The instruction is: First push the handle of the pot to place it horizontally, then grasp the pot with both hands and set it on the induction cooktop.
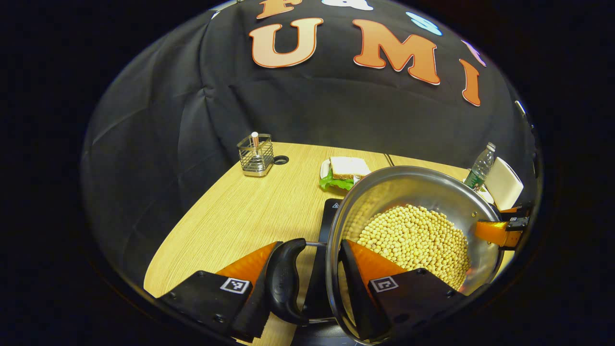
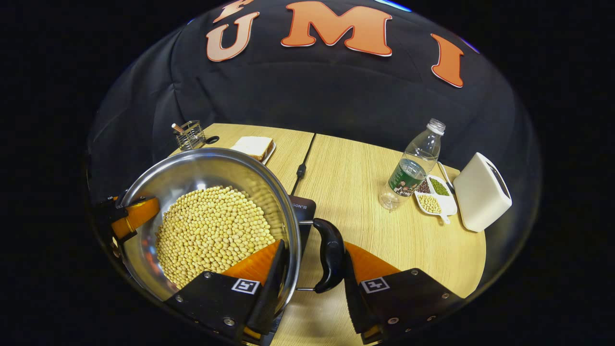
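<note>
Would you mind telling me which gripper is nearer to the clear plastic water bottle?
Right. The right gripper holds the steel pot by its handle on the side toward the clear plastic water bottle; the left gripper grips the opposite handle.

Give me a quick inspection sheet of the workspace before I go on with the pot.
Surface: wooden table, two panels with a seam.
Job's things: steel pot full of yellow beans, held over the black induction cooktop; whether it rests on it, cannot tell.
Clutter: wire caddy, sandwich, water bottle, divided dish of beans, white box.
Grippers: left gripper straddles the pot's rim and left handle; right gripper straddles the rim and right handle.
Cables: black cable along the seam.
Surroundings: black cloth wall.
</note>
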`<state>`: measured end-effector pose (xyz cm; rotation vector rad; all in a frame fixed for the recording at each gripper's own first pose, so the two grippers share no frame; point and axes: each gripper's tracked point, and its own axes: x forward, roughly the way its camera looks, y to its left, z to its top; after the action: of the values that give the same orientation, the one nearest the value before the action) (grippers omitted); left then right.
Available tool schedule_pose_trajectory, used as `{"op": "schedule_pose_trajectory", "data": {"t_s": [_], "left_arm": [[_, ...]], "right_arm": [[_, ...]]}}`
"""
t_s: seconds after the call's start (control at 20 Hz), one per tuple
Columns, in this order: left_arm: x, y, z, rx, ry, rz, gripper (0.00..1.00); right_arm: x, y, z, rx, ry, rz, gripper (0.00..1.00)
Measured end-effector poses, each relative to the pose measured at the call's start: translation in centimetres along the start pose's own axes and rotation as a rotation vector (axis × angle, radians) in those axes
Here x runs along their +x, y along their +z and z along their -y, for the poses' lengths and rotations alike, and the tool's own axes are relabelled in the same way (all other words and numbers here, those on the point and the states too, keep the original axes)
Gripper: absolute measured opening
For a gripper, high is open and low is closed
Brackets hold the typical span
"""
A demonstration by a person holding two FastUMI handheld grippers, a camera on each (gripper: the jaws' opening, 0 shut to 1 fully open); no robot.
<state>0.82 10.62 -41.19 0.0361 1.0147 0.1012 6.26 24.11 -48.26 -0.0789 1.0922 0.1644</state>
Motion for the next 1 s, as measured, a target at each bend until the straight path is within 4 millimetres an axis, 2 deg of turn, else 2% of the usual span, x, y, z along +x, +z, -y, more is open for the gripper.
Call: {"op": "schedule_pose_trajectory", "data": {"t_s": [0.1,0.15,0.2,0.4,0.45,0.5,0.55,0.65,0.75,0.8,0.85,1.0], "left_arm": [[0.1,-0.2,-0.1,-0.002,-0.003,-0.007,0.76],[0.3,-0.2,0.0,-0.004,-0.005,-0.011,0.73],[0.4,-0.4,-0.1,-0.010,-0.007,-0.015,0.76],[0.6,-1.3,-0.1,-0.029,-0.004,-0.044,0.76],[0.6,-1.3,0.0,-0.030,-0.004,-0.039,0.73],[0.5,-1.5,-0.2,-0.031,0.006,-0.048,0.78],[0.4,-1.6,-0.6,-0.021,0.023,-0.046,0.79],[0.4,-1.1,-1.0,0.025,0.057,-0.036,0.89],[0.0,0.3,-1.6,0.084,0.095,0.004,0.89],[-0.3,1.2,-1.8,0.102,0.112,0.032,0.95],[-1.0,2.4,-1.7,0.106,0.129,0.070,0.92],[-3.8,6.4,-1.9,0.127,0.176,0.200,0.90]], "right_arm": [[0.2,-0.1,-0.1,-0.001,-0.005,-0.003,0.62],[0.2,-0.1,-0.2,-0.003,-0.007,-0.006,0.62],[0.4,-0.3,-0.3,-0.005,-0.009,-0.008,0.62],[0.7,-0.6,-0.7,-0.004,-0.017,-0.031,0.62],[0.7,-0.3,-0.6,-0.002,-0.023,-0.019,0.63],[0.6,-0.5,-0.6,-0.001,-0.022,-0.023,0.62],[0.7,-0.4,-0.6,0.003,-0.016,-0.023,0.58],[0.4,-0.9,-0.6,-0.002,0.002,-0.034,0.65],[0.1,-0.9,-0.6,0.008,0.011,-0.033,0.69],[-0.3,-0.5,-0.3,0.010,0.009,-0.013,0.69],[-0.9,0.3,-0.1,0.013,0.008,0.022,0.72],[-3.6,3.8,1.3,0.041,-0.008,0.167,0.74]]}}
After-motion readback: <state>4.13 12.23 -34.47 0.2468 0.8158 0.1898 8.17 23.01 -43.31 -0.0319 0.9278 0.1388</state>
